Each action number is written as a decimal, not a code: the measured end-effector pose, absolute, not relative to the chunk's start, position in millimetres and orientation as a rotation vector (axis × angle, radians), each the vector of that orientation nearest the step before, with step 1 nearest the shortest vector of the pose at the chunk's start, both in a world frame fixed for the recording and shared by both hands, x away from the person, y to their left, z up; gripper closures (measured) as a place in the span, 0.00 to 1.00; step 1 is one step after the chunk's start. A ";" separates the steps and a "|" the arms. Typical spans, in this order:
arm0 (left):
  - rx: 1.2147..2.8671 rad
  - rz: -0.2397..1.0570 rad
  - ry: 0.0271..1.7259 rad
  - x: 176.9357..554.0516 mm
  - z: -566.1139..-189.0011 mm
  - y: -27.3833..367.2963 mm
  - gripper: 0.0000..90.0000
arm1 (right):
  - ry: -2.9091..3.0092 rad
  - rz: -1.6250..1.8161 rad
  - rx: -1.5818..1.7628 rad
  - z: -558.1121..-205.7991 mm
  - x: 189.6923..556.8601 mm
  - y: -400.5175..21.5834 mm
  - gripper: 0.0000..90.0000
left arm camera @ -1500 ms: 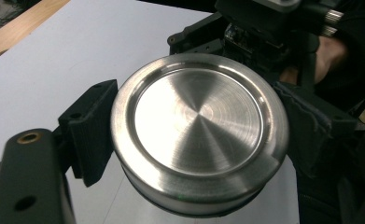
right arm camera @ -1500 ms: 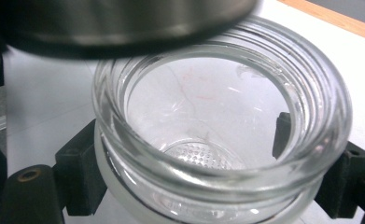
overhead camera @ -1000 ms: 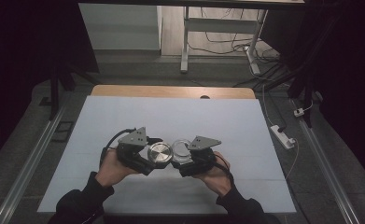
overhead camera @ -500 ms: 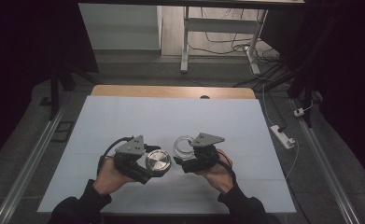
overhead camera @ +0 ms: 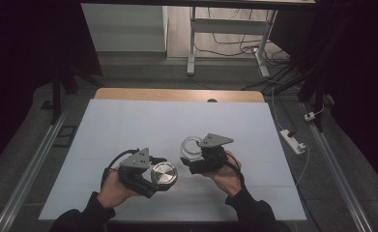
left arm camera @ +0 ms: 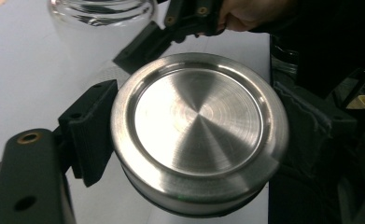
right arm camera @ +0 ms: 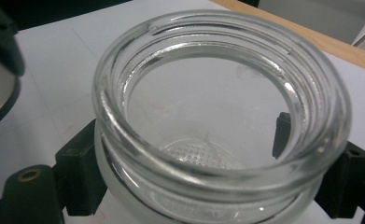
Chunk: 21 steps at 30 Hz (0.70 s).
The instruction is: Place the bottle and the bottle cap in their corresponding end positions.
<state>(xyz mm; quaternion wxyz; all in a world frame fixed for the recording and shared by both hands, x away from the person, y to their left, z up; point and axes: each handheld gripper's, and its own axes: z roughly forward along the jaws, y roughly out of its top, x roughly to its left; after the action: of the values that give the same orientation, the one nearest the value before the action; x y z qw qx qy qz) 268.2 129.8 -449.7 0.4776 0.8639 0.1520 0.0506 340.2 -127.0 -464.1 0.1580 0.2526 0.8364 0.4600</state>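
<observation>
Lid's off already: left claw (overhead camera: 160, 175) is clamped on the metal lid (overhead camera: 164, 174), sitting around 8 o'clock from the glass jar (overhead camera: 191, 148), which the right claw (overhead camera: 190, 155) grips above the worktop (overhead camera: 128, 125). Probably just setting both down left.

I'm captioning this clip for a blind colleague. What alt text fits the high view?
A person's two hands hold grippers over a pale table: the left gripper clamps a round metal lid, and the right gripper clamps an open clear glass jar. Lid and jar are apart, side by side near the table's front.
</observation>
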 end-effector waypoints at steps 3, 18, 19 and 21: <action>2.107 0.122 0.367 266.7 -452.5 128.0 0.22 | 2.386 1.312 0.728 -464.3 344.4 -124.8 0.17; 2.119 0.118 0.376 261.8 -473.5 110.1 0.22 | 2.366 1.306 0.743 -465.8 361.6 -115.6 0.17; 2.124 0.117 0.378 262.1 -475.4 108.3 0.22 | 2.364 1.306 0.746 -466.1 363.2 -115.0 0.17; 2.136 0.115 0.369 263.4 -479.5 105.1 0.22 | 2.359 1.308 0.751 -466.7 366.8 -113.7 0.17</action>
<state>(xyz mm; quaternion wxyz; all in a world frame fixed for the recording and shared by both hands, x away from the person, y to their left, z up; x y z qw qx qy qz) 263.4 105.1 -479.5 0.4666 0.8703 0.1504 0.0469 366.8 -113.7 -466.7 0.1699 0.2642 0.8304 0.4602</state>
